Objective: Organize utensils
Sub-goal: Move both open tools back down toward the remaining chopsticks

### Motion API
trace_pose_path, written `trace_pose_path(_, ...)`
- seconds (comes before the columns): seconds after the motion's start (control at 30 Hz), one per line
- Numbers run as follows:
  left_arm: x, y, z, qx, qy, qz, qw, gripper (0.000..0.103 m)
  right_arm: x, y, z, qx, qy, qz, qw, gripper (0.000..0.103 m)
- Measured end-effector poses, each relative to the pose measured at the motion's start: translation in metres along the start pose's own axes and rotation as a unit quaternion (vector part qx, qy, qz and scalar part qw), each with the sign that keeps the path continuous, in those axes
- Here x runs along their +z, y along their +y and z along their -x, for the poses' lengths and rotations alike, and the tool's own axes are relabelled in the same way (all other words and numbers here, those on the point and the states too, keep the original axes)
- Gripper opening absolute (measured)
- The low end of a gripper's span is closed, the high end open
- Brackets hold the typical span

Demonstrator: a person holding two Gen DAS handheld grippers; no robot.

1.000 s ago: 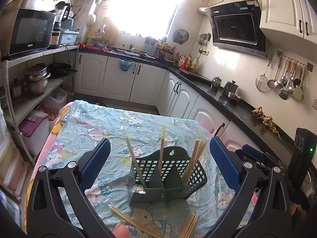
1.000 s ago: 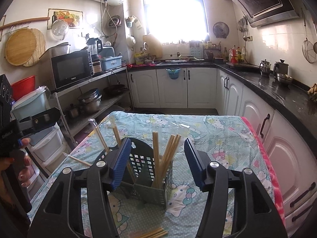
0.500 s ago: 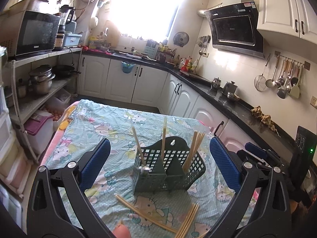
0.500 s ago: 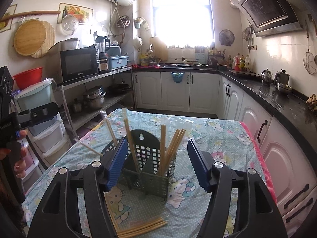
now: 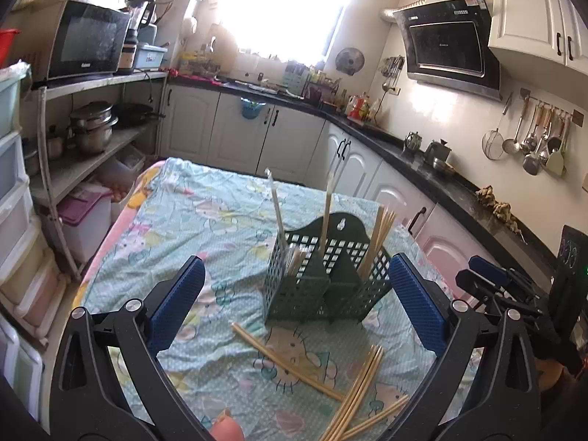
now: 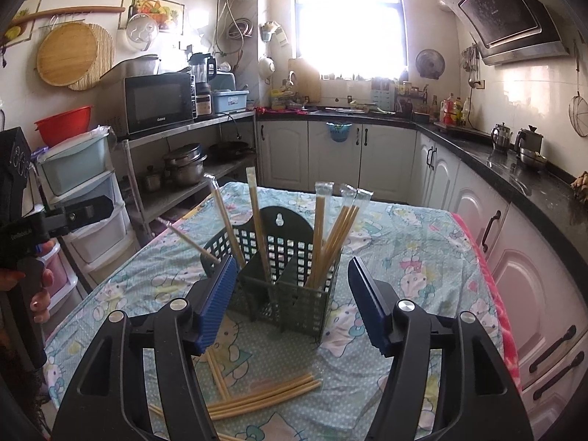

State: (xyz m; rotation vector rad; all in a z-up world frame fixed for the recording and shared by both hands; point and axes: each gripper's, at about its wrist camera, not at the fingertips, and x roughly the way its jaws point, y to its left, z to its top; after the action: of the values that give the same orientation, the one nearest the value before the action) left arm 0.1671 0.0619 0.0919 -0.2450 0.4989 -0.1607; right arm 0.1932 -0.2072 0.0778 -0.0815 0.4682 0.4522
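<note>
A dark green slotted utensil caddy (image 5: 323,279) stands on the table with several wrapped chopsticks upright in its compartments; it also shows in the right wrist view (image 6: 290,286). Loose chopsticks (image 5: 352,397) lie on the cloth in front of it, also seen in the right wrist view (image 6: 257,393). My left gripper (image 5: 294,308) is open and empty, held back from the caddy. My right gripper (image 6: 290,308) is open and empty, close in front of the caddy.
The table wears a light blue cartoon-print cloth (image 5: 205,220). A metal shelf with pots (image 5: 88,132) and plastic drawers stands at left. White cabinets and a black counter (image 6: 514,183) run along the right.
Both grippers have pulled back and up from the caddy. More loose chopsticks on the cloth have come into view in front of it. Both stay open.
</note>
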Motion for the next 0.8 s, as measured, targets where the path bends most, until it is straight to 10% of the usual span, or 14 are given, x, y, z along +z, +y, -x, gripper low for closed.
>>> trace_pose_path(0.8, -0.063, -0.001, -0.031, 0.011, 0.084, -0.019, 0.9963, 0.093, -0.055, 0.012, -0.013, 0.014, 0.062, 0.009, 0.998, 0.061)
